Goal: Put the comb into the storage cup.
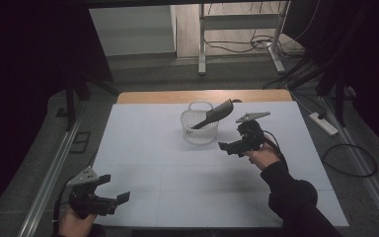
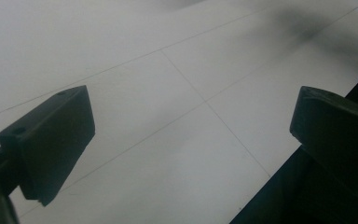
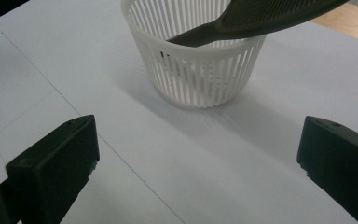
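Two wide-open jaws are being held by the right gripper [image 1: 233, 146] just at four o'clock of the white slatted plastic basket [image 1: 199, 126], where the dark plastic comb [image 1: 215, 114] is leaning. Withdrawal is probably best made slowly, clear of the rim. The left gripper [image 1: 113, 190] is being held open at seven o'clock, over the white table [image 1: 143, 148].

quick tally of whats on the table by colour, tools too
white: 1, the slatted basket
dark: 3, the comb leaning in the basket, the left tool, the right tool, both open and empty
total: 4
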Demonstrator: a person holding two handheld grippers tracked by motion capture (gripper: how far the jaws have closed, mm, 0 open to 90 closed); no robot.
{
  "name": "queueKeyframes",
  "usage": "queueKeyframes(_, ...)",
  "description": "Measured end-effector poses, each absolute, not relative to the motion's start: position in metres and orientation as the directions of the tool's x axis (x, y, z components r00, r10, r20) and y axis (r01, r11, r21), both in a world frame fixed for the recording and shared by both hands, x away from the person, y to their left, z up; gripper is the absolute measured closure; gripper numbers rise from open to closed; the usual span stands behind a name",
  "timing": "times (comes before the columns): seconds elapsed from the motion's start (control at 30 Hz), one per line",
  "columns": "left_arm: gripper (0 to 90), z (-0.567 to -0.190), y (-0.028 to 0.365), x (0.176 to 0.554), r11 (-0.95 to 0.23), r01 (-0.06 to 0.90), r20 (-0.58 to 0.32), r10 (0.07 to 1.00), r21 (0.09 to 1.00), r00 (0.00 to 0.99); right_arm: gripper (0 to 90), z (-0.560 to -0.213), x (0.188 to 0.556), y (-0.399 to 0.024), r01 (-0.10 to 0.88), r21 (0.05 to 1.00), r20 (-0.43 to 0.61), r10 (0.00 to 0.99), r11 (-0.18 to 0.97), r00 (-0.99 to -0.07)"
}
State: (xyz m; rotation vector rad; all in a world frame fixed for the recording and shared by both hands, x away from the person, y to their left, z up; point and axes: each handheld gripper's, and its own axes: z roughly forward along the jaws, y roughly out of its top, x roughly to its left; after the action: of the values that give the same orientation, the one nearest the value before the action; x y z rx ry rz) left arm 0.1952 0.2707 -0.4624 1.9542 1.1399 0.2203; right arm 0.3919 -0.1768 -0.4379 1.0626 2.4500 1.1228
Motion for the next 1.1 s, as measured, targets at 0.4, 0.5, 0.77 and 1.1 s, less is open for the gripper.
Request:
queueKeyframes(0.4,0.5,-0.462,0.271,0.195,-0.232,0.635,-0.246,0.783,0.736,0.571,0.0,-0.439,0.377,-0.178,0.5,0.722,0.046,0.688,0.478,-0.724)
queueKeyframes(0.5,0.6,-0.462,0.271,0.195,-0.232,0.636,-0.245,0.784,0.736,0.57,0.0,-0.439,0.374,-0.181,0.516,0.714,0.073,0.683,0.472,-0.726)
queueKeyframes(0.77,0.6,-0.462,0.271,0.195,-0.231,0.636,-0.246,0.784,0.736,0.57,0.0,-0.437,0.367,-0.186,0.491,0.731,0.049,0.68,0.475,-0.731)
queueKeyframes(1.1,0.6,-0.462,0.271,0.195,-0.231,0.636,-0.246,0.784,0.736,0.57,0.0,-0.436,0.36,-0.194,0.493,0.735,0.053,0.685,0.465,-0.726)
